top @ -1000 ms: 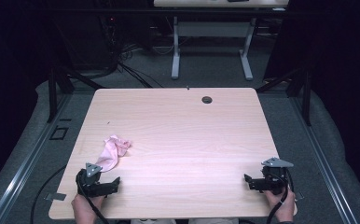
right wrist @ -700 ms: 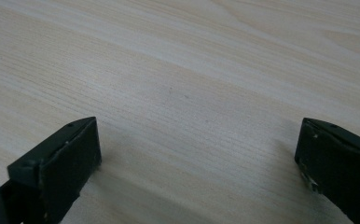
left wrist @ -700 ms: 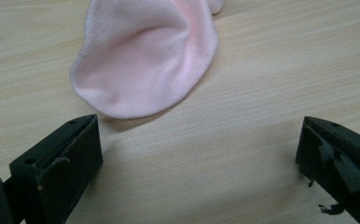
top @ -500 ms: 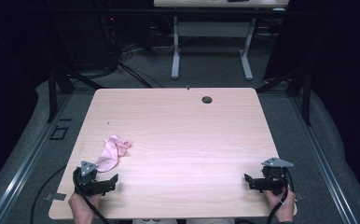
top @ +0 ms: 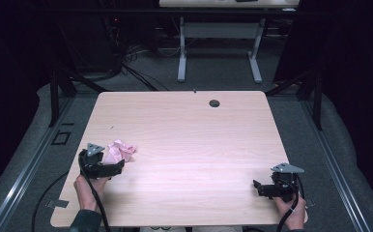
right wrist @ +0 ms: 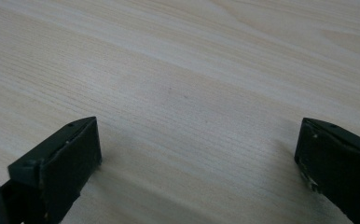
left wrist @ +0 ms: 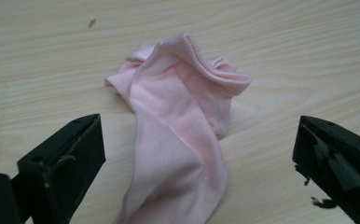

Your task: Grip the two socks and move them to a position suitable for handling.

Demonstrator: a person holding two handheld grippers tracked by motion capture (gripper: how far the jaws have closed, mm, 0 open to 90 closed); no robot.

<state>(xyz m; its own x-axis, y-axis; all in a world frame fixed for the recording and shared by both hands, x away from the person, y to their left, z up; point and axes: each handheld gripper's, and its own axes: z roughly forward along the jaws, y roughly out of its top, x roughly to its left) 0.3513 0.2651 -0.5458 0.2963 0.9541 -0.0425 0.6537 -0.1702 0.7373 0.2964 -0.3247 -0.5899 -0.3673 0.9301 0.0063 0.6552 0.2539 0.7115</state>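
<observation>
- We see the crumpled pale pink fabric sock (top: 119,151) lying on the light wood-grain bench (top: 194,145), toward its near left part.
- Our left gripper (top: 119,166) sits at the near left of the bench, just on the near side of the sock, with the black body and its grey three-cornered plate (top: 95,147) beside the cloth.
- In the left gripper view the sock (left wrist: 178,130) lies between the two black jaws, which stand wide apart; the cloth runs from the middle of the bench down toward the gripper, its ribbed cuff folded over at the far end.
- The jaws do not pinch the sock here; bare wood shows on either side of the cloth.
- Our right gripper (top: 258,186) rests at the near right of the bench, well apart from the sock.
- In the right gripper view its jaws are also spread wide, with bare wood-grain bench (right wrist: 187,93) between them.
- A small dark round cable hole (top: 214,103) sits near the far edge of the bench.
</observation>
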